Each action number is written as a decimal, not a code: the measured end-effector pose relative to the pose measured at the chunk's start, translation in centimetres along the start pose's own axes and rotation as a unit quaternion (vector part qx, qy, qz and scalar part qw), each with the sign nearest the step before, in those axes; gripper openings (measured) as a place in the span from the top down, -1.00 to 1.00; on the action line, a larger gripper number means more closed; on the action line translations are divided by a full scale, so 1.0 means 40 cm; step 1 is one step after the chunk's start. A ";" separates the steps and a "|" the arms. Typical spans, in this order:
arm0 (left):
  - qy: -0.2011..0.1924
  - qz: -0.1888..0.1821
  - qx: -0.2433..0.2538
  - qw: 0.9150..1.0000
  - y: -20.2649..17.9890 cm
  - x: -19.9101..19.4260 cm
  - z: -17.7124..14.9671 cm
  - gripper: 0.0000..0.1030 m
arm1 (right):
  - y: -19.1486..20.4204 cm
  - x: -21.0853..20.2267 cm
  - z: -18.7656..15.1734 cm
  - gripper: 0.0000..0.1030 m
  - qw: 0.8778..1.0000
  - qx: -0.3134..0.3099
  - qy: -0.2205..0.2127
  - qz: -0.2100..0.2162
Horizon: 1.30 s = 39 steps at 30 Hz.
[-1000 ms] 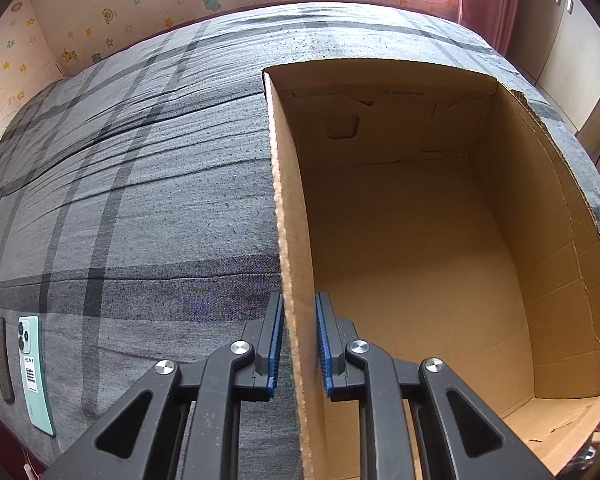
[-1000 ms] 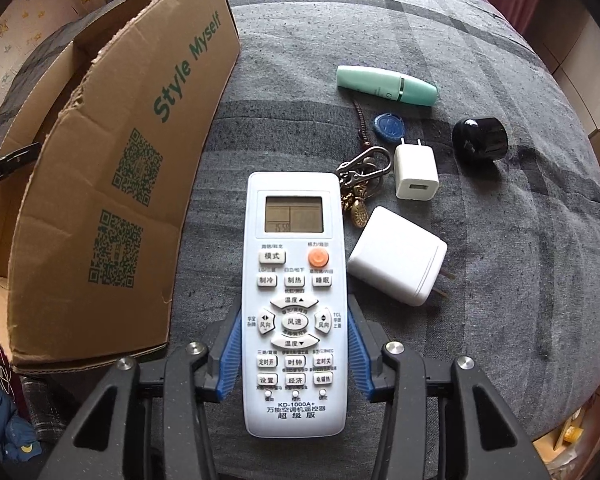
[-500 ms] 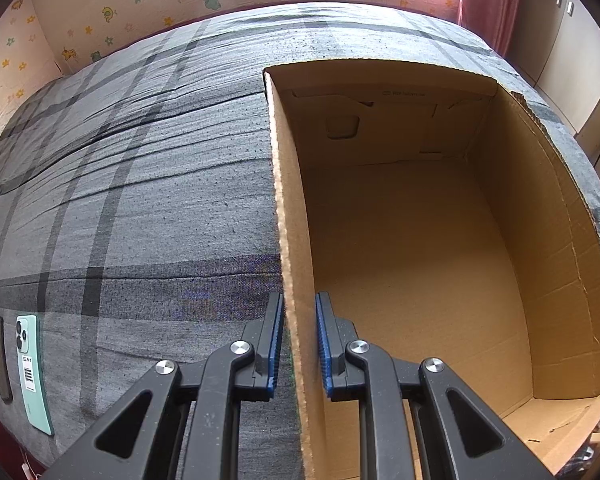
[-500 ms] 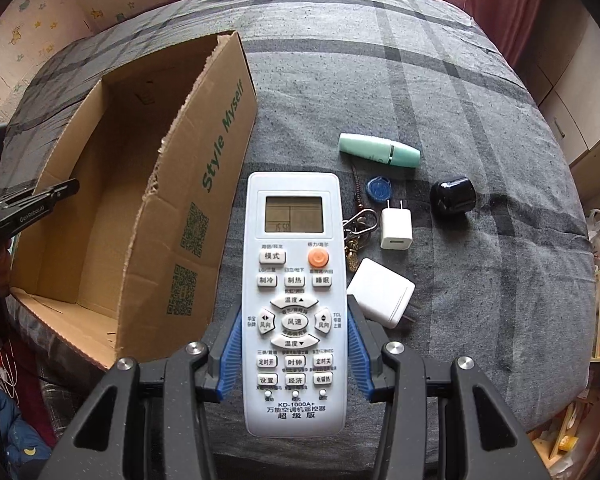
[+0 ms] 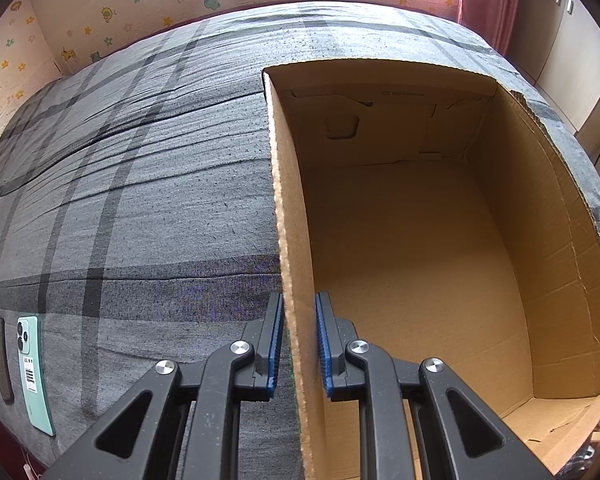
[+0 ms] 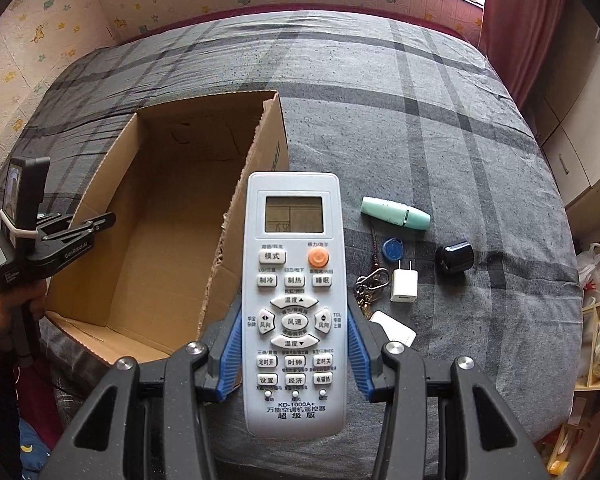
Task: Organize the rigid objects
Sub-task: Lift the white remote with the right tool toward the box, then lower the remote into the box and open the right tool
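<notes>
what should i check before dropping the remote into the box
1. Right gripper holds the remote by both long edges: ok.
2. Left gripper clamps the cardboard box wall, steadying it: ok.
3. Box floor bare, room for the remote: ok.
4. Remote over the opening: not ok, it hangs above the torn wall edge and the bedspread.
5. Remote clears the wall top: cannot tell.
6. Chargers, keys, green tube and black cap out of the path: ok.
</notes>
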<state>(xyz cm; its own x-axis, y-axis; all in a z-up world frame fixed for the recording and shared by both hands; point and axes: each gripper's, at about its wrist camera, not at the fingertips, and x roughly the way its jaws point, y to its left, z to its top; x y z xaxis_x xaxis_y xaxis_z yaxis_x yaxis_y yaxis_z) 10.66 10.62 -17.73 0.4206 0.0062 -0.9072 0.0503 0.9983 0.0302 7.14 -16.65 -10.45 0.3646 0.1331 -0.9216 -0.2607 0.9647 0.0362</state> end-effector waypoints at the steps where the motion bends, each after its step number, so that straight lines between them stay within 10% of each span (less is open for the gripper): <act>1: 0.000 0.000 0.000 1.000 0.000 0.000 0.000 0.65 | 0.006 -0.004 0.007 0.05 1.000 -0.001 -0.002 0.002; 21: 0.002 -0.002 0.000 1.000 0.005 0.002 0.000 0.65 | 0.203 0.045 0.162 0.05 0.996 -0.064 -0.007 0.065; 39: 0.005 0.006 0.006 1.000 -0.004 0.001 0.004 0.65 | 0.329 0.291 0.222 0.05 0.988 -0.098 0.085 0.086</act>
<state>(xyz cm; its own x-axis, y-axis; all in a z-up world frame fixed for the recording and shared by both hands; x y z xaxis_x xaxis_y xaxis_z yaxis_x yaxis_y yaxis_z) 10.80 10.45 -17.72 0.4123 0.0185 -0.9109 0.0556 0.9974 0.0454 15.90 -0.40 -17.29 0.1492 0.2346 -0.9606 -0.4801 0.8665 0.1370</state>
